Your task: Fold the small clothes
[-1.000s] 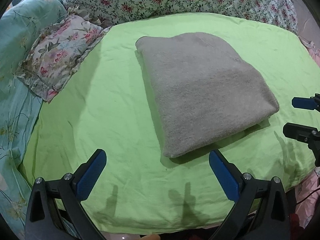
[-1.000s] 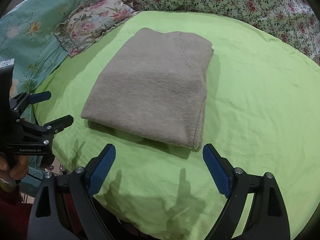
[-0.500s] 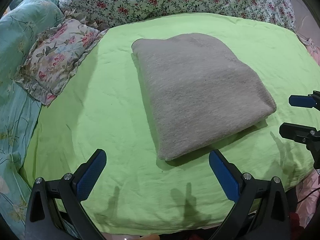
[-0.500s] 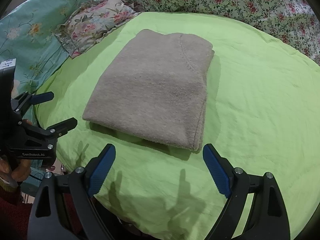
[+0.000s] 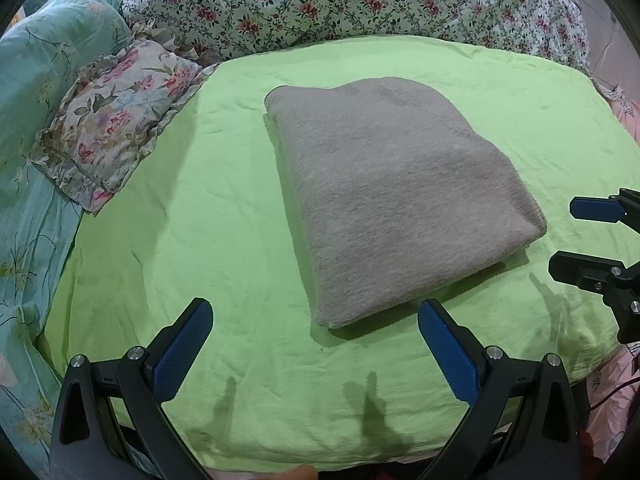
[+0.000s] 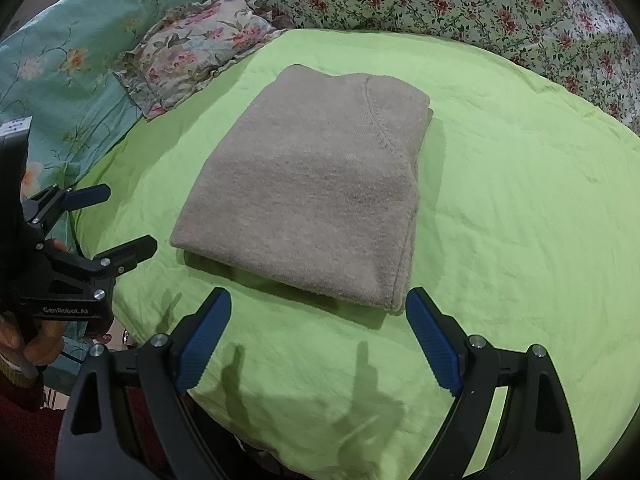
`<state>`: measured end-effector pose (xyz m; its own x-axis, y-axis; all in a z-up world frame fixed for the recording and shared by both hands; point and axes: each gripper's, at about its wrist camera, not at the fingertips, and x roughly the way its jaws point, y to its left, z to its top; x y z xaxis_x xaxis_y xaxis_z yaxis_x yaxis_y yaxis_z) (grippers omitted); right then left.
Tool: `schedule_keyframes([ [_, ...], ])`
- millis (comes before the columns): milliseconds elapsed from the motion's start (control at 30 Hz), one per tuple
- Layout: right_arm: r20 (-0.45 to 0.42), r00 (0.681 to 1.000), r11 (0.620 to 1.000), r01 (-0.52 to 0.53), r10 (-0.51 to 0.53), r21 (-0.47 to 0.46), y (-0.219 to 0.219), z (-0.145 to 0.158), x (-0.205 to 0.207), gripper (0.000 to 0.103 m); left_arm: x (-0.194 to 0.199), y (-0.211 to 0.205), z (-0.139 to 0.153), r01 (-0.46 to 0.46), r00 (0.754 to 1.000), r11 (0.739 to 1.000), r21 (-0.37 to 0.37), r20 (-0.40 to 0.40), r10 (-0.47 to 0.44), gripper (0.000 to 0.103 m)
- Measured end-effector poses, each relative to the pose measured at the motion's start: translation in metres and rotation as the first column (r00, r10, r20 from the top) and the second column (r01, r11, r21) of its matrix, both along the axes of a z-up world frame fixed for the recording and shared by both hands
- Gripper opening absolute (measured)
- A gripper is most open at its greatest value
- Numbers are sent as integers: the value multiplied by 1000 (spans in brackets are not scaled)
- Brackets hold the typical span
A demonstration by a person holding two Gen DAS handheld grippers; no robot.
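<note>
A grey knitted garment [image 5: 392,192] lies folded into a neat rectangle on the lime-green sheet [image 5: 200,240]; it also shows in the right wrist view [image 6: 316,200]. My left gripper [image 5: 316,332] is open and empty, held above the sheet just short of the garment's near corner. My right gripper [image 6: 318,322] is open and empty, near the garment's front edge. Each gripper shows in the other's view: the right gripper [image 5: 568,236] at the right edge, the left gripper [image 6: 128,220] at the left edge. Neither touches the garment.
A frilled floral pillow [image 5: 112,116] lies left of the garment, on a teal floral cover [image 5: 36,92]. A floral quilt [image 5: 360,0] is bunched along the back. The sheet's front edge [image 5: 280,456] drops off just below the grippers.
Both grippers have drawn back slightly from the garment, which sits a little higher in both views. The garment has not changed shape. Both grippers stay open.
</note>
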<state>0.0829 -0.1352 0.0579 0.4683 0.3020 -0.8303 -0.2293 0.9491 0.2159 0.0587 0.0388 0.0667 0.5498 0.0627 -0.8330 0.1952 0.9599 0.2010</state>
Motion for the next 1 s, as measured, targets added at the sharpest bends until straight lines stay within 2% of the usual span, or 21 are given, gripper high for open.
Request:
schedule_keyframes([
  [1000, 18, 1000, 1000, 2, -3, 12, 5, 6, 4, 89, -4, -3, 12, -14, 999, 999, -37, 35, 16, 103],
])
